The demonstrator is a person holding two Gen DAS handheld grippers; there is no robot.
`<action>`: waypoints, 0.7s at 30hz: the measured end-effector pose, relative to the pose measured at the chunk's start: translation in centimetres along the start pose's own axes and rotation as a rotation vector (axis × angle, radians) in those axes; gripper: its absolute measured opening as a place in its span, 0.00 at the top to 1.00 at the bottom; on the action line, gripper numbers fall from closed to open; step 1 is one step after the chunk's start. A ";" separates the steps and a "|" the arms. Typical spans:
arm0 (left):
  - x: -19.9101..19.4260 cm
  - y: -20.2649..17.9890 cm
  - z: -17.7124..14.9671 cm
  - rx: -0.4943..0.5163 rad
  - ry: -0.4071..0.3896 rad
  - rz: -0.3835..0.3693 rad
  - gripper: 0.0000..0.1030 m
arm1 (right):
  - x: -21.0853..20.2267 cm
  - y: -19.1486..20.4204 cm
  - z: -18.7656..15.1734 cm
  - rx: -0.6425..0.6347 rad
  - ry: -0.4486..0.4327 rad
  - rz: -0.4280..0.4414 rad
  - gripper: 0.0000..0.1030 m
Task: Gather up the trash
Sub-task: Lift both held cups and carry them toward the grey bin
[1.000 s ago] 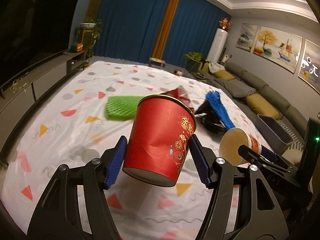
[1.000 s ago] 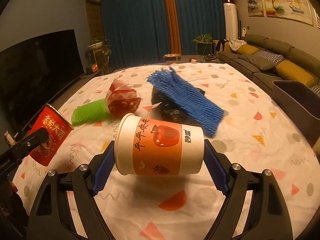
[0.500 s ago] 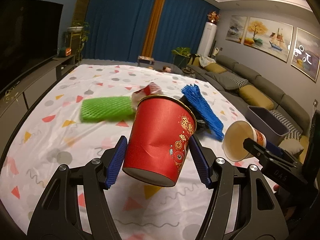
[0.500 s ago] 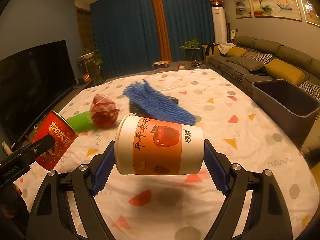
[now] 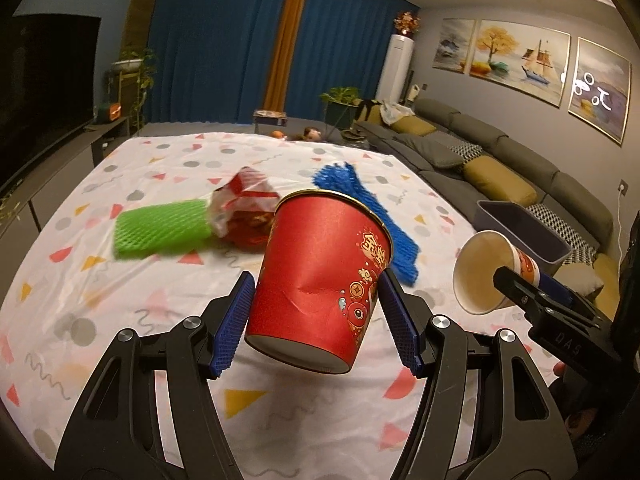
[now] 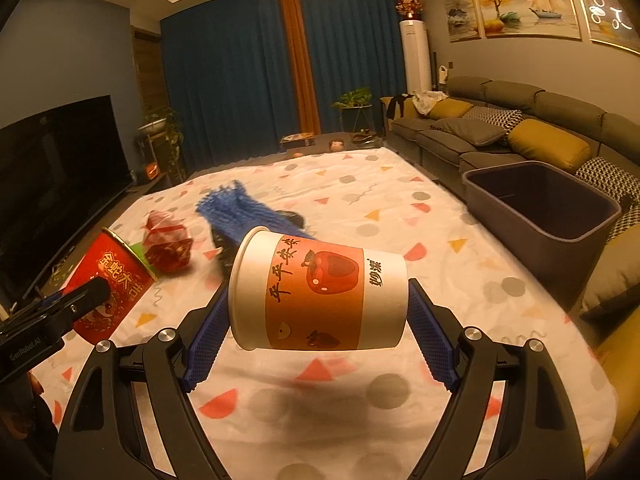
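My left gripper (image 5: 318, 318) is shut on a red paper cup (image 5: 320, 280), held upright and slightly tilted above the patterned sheet (image 5: 132, 304). My right gripper (image 6: 318, 312) is shut on a white and orange paper cup (image 6: 320, 292), held on its side, mouth to the left. Each held cup also shows in the other view: the red cup (image 6: 108, 284) and the white cup (image 5: 488, 272). A green foam net (image 5: 160, 228), a crumpled red wrapper (image 5: 244, 212) and a blue foam net (image 5: 368, 216) lie on the sheet. A grey bin (image 6: 540, 204) stands to the right.
A grey sofa with yellow cushions (image 6: 520, 136) runs along the right wall behind the bin. A dark TV (image 6: 52, 168) on a low stand sits at the left. A black item (image 6: 292, 216) lies under the blue net. Plants and blue curtains stand at the back.
Both grippers have risen and swung to the right with their cups still held. The bin now appears larger and closer in the right wrist view.
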State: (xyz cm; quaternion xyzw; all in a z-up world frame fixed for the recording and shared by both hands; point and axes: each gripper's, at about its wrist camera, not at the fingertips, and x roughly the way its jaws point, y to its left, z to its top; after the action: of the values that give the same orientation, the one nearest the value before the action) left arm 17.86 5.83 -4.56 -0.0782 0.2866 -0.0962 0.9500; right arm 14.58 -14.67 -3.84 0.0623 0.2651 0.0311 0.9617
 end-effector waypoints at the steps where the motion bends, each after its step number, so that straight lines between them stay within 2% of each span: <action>1: 0.2 -0.5 0.1 0.004 0.000 -0.008 0.39 | 0.0 -0.4 0.1 0.004 -0.003 -0.010 0.21; 21: 4.4 -8.0 2.8 0.053 -0.014 -0.160 0.39 | -0.5 -6.6 2.2 0.091 -0.092 -0.205 0.21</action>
State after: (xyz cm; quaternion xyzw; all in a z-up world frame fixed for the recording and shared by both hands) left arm 21.98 -2.64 -2.94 -0.0765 0.2702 -0.1786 0.9430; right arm 15.43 -21.50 -2.65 0.0797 0.2270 -0.0825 0.9671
